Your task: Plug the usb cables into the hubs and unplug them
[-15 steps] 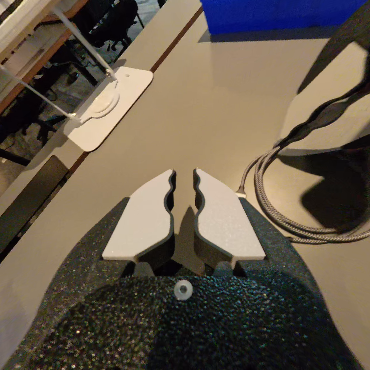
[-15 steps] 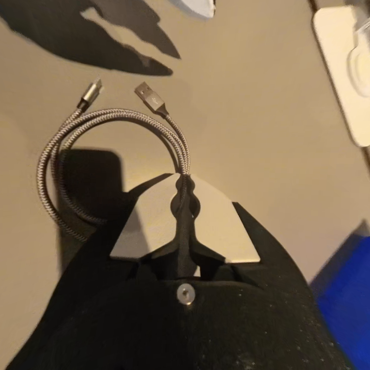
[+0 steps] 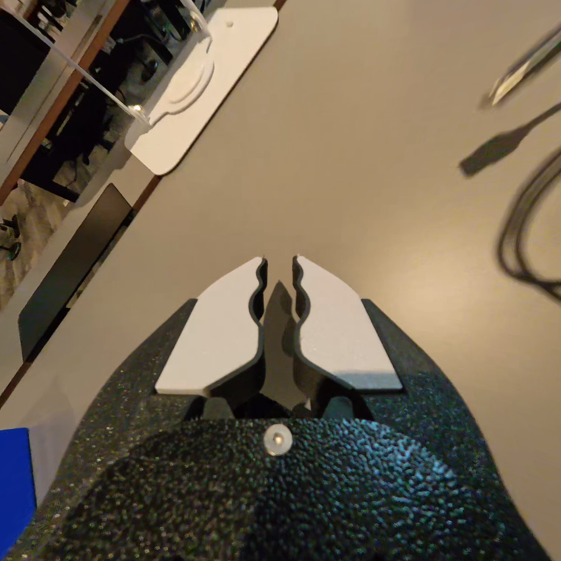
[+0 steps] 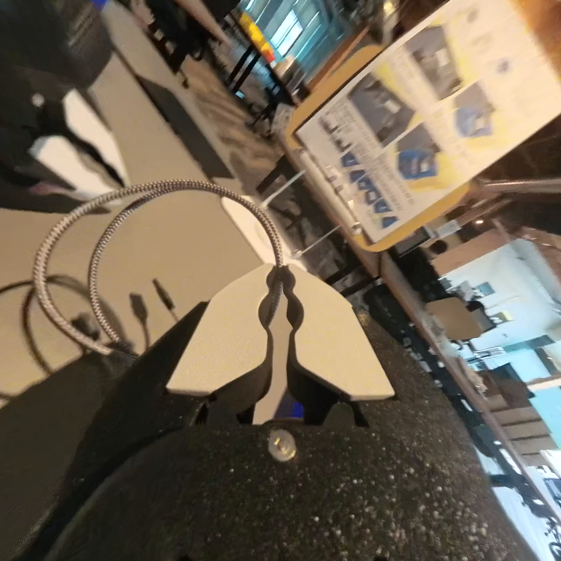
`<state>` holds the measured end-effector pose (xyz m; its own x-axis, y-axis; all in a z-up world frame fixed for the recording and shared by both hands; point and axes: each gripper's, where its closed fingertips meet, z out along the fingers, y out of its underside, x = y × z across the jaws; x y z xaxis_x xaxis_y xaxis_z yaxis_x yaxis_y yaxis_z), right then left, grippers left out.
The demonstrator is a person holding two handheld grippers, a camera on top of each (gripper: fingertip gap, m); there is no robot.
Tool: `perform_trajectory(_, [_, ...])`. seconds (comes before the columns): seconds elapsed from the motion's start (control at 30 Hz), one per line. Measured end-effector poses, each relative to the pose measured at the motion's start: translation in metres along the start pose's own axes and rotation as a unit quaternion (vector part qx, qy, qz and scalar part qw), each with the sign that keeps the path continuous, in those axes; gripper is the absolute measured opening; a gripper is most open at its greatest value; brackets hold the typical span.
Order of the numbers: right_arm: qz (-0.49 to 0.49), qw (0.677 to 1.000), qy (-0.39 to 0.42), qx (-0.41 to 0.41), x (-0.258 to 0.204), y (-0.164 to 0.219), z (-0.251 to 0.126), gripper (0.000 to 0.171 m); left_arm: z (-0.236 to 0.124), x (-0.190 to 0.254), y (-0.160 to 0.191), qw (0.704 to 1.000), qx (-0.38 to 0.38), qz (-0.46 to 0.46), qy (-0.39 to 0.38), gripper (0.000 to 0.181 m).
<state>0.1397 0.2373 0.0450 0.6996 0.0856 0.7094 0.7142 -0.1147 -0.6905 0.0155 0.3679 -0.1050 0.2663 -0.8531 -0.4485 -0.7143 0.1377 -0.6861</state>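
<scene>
Left gripper (image 3: 280,258): its 2 fingers have a small gap between them and hold nothing. It hangs over the bare tan table (image 3: 349,151).
Right gripper (image 4: 280,266): pinched tight on the braided cable (image 4: 170,185), held up off the table.
Cable: 2 strands loop up and left from the fingertips, then curve down. The loops' shadows fall on the table below.
Only the left view shows: a white plate (image 3: 209,82) with clear rods at the table edge, a blurry plug (image 3: 522,73) in the air and a blue box corner (image 3: 15,491).
Only the right view shows: a blurry poster board (image 4: 425,121) and the room behind.
Hubs: not seen in either view.
</scene>
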Motion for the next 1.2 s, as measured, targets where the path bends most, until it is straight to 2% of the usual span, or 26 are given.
perform_trajectory(0.03, [0.0, 1.0, 0.02, 0.01, 0.017, -0.007, -0.005, 0.003, 0.003, 0.0, 0.004, 1.0, -0.007, 0.002, -0.001, 0.015])
perform_trajectory(0.27, [0.044, 0.984, 0.155, 0.079, 0.152, -0.043, -0.061, 0.003, 0.006, -0.006, 0.011, 1.0, -0.018, -0.016, -0.009, 0.011])
perform_trajectory(0.37, [0.068, 0.974, 0.206, 0.07, 0.2, -0.023, -0.085, 0.003, 0.006, -0.005, 0.011, 1.0, -0.017, -0.017, -0.008, 0.009])
perform_trajectory(0.47, [0.088, 0.962, 0.257, 0.04, 0.229, 0.025, -0.104, 0.003, 0.006, -0.004, 0.011, 1.0, -0.018, -0.01, -0.01, 0.008])
perform_trajectory(0.57, [0.152, 0.958, 0.244, 0.017, 0.226, 0.087, -0.104, 0.003, 0.006, -0.003, 0.011, 1.0, -0.019, -0.004, -0.013, 0.004])
perform_trajectory(0.73, [0.198, 0.954, 0.219, -0.052, 0.183, 0.187, -0.092, 0.003, 0.006, -0.002, 0.01, 1.0, -0.016, 0.0, -0.015, 0.0])
perform_trajectory(0.93, [0.199, 0.953, 0.169, -0.155, 0.164, 0.232, -0.082, 0.003, 0.007, -0.002, 0.01, 1.0, -0.017, 0.007, -0.019, 0.0])
perform_trajectory(1.2, [0.196, 0.925, 0.097, -0.311, 0.128, 0.287, -0.08, 0.003, 0.007, -0.002, 0.01, 0.999, -0.021, 0.014, -0.023, 0.0])
